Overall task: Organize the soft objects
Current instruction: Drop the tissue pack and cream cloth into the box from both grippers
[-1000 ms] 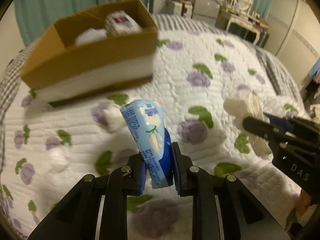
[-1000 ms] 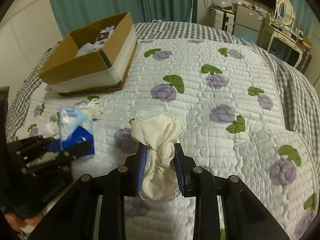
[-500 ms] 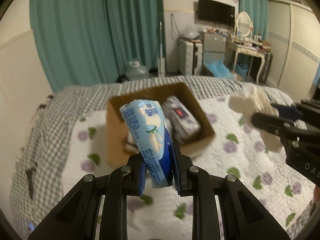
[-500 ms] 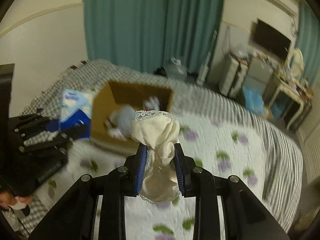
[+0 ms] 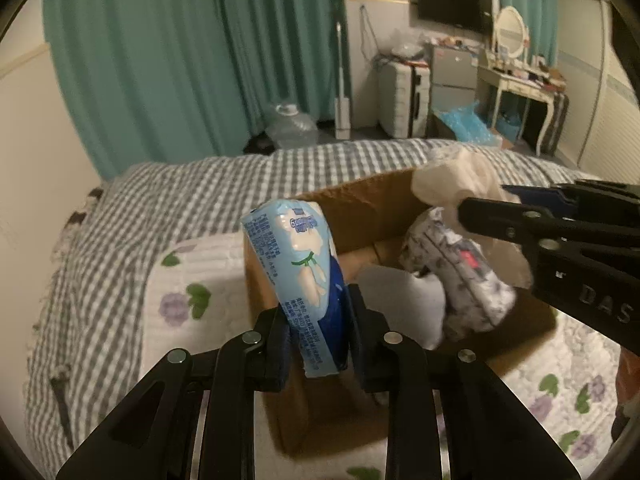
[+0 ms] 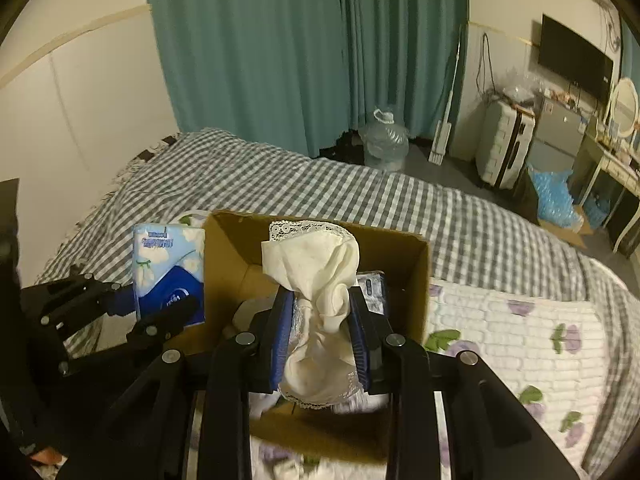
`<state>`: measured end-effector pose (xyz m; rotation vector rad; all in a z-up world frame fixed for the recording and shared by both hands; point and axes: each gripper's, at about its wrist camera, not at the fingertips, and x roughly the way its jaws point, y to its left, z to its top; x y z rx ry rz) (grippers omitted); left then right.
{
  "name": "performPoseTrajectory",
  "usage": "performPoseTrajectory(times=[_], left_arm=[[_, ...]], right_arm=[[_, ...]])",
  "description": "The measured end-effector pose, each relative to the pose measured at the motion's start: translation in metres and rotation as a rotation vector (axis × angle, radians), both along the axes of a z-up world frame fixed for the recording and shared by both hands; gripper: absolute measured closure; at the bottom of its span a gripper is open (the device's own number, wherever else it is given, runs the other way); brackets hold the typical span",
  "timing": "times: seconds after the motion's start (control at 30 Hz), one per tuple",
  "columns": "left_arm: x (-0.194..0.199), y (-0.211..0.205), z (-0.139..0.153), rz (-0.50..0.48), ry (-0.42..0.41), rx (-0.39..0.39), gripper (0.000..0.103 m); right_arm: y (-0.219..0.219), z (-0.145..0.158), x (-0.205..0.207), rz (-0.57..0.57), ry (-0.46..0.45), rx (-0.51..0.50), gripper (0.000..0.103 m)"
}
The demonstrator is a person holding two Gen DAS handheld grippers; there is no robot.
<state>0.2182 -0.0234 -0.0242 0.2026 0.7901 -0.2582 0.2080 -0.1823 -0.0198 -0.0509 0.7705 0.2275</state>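
Tissue pack [image 5: 304, 280] stood upright between the jaws of the left gripper [image 5: 318, 336], which were starting to open, at the near left wall of the cardboard box [image 5: 360, 208]. Cream cloth [image 6: 320, 304] stayed pinched in the closed right gripper [image 6: 320, 336], directly above the box opening and nearer to its middle.

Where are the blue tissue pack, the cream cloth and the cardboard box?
tissue pack [image 5: 298, 264], left wrist view, on its pale blue front.
cream cloth [image 6: 320, 276], right wrist view, on its bunched middle.
cardboard box [image 6: 416, 280], right wrist view, on its right wall.
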Motion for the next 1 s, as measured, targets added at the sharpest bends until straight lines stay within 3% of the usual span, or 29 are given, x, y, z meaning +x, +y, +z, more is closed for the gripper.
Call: performPoseTrajectory(times=[0.07,0.1,0.13,0.17,0.2,0.23,0.5,0.63,0.7,0.8,1.0], left_arm=[[0.007,-0.002,-0.008,-0.017,-0.01,0.018,0.077],[0.009,-0.004,-0.01,-0.024,-0.011,0.02,0.071],[0.012,-0.004,-0.012,-0.032,-0.006,0.023,0.064],[0.016,-0.005,-0.015,-0.037,0.004,0.021,0.047],[0.017,-0.005,-0.016,-0.034,0.007,0.019,0.035],[0.019,-0.004,-0.016,-0.028,0.002,0.013,0.035],[0.003,-0.002,0.015,-0.015,-0.049,-0.011,0.035],[-0.024,0.001,0.059,-0.006,-0.134,-0.022,0.034],[-0.041,0.005,0.083,0.0,-0.179,-0.038,0.023],[-0.073,0.011,0.12,0.011,-0.265,-0.063,0.02],[-0.128,0.026,0.172,0.043,-0.385,-0.083,0.019]], right_arm=[[-0.002,-0.01,0.013,-0.01,0.012,0.01,0.076],[-0.004,-0.015,0.018,-0.019,0.015,0.015,0.073],[-0.006,-0.018,0.022,-0.029,0.015,0.018,0.062],[-0.009,-0.021,0.022,-0.038,0.012,0.019,0.048],[-0.011,-0.024,0.023,-0.052,0.008,0.019,0.04],[-0.014,-0.025,0.024,-0.061,0.005,0.024,0.033],[-0.033,0.001,-0.001,-0.098,-0.047,0.034,0.026],[-0.037,0.045,-0.035,-0.103,-0.12,0.023,0.018],[-0.038,0.069,-0.056,-0.105,-0.163,0.016,0.015],[-0.039,0.106,-0.091,-0.108,-0.229,0.003,0.008],[-0.035,0.158,-0.158,-0.124,-0.329,-0.01,0.001]])
